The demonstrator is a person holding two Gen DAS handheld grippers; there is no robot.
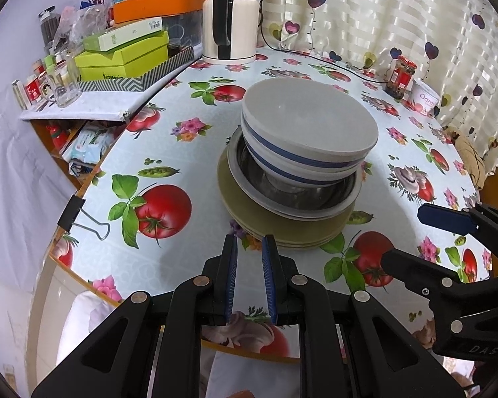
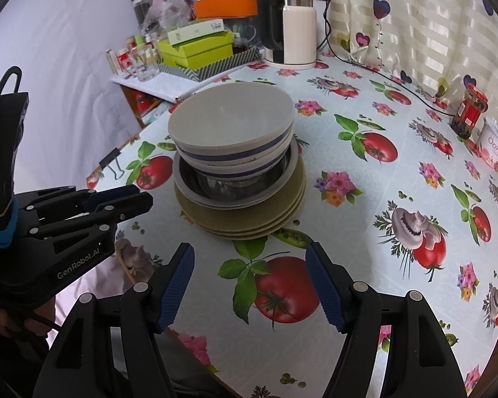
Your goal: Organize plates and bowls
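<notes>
One stack stands mid-table. Grey bowls with blue stripes nest in a steel-lined bowl, all on several olive plates. My left gripper is just in front of the plates, its jaws a narrow gap apart and holding nothing; it also shows in the right wrist view. My right gripper is wide open and empty, a little short of the stack; it shows in the left wrist view.
The table has a tomato-print cloth, held by a binder clip. A kettle stands at the back, a red-lidded jar and white tub at right. Cluttered boxes sit on a side shelf.
</notes>
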